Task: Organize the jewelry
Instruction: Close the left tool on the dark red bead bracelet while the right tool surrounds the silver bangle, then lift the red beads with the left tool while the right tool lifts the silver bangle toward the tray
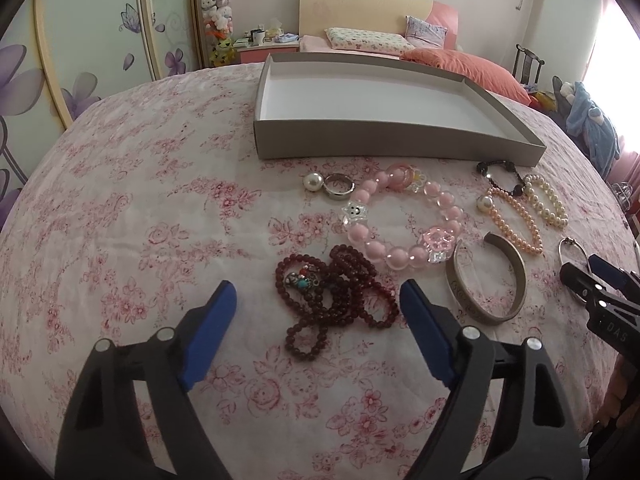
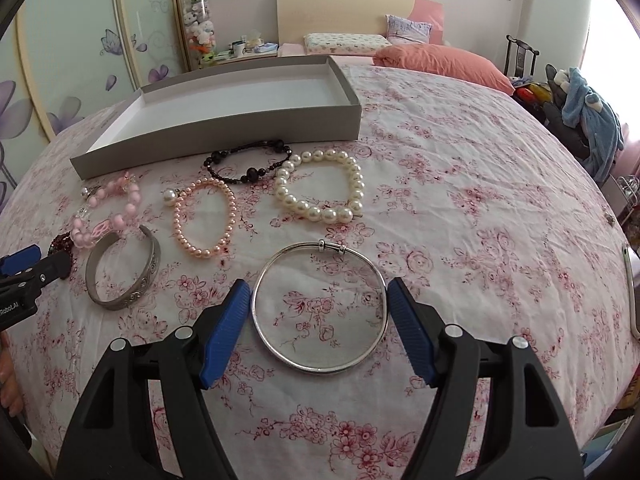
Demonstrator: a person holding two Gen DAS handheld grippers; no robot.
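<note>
Bedroom with a flowered wardrobe door (image 1: 80, 40) at the left and pillows (image 1: 452, 64) at the far end of the bed. Pink-flowered bedspread (image 1: 120, 240) under everything. On it, towards the pillows, a shallow grey box (image 1: 360, 142), white inside, with nothing in it.

All jewelry out on the spread, on the near side of the box:
- dark red bead strand (image 1: 340, 304) in a loose heap, with a small metal charm on top
- pink bead bracelet (image 1: 362, 236) just beyond it, touching or nearly touching the strand's far edge
- silver ring (image 1: 339, 188) and a pearl ball (image 1: 312, 181) side by side near the box wall
- open silver cuff (image 1: 464, 296) just right of the red strand
- salmon pearl bracelet (image 2: 233, 208), black bead bracelet (image 2: 256, 174) and white pearl bracelet (image 2: 320, 213) in a cluster further right (the black one closest to the box)
- thin silver bangle (image 2: 316, 370) flat on the cloth, nearest the camera in the right wrist view

Left gripper (image 1: 316, 286): jaws spread wide, pointing down at the red strand, blue pads standing on either side of the heap. Nothing gripped; right-hand pad close to the beads, left-hand pad well off them.

Right gripper (image 2: 318, 283): jaws also wide, one blue pad at each side of the silver bangle, right up against its rim. Impossible to say whether pressing on the metal or only just beside it. Bangle not lifted, flat on the spread.
</note>
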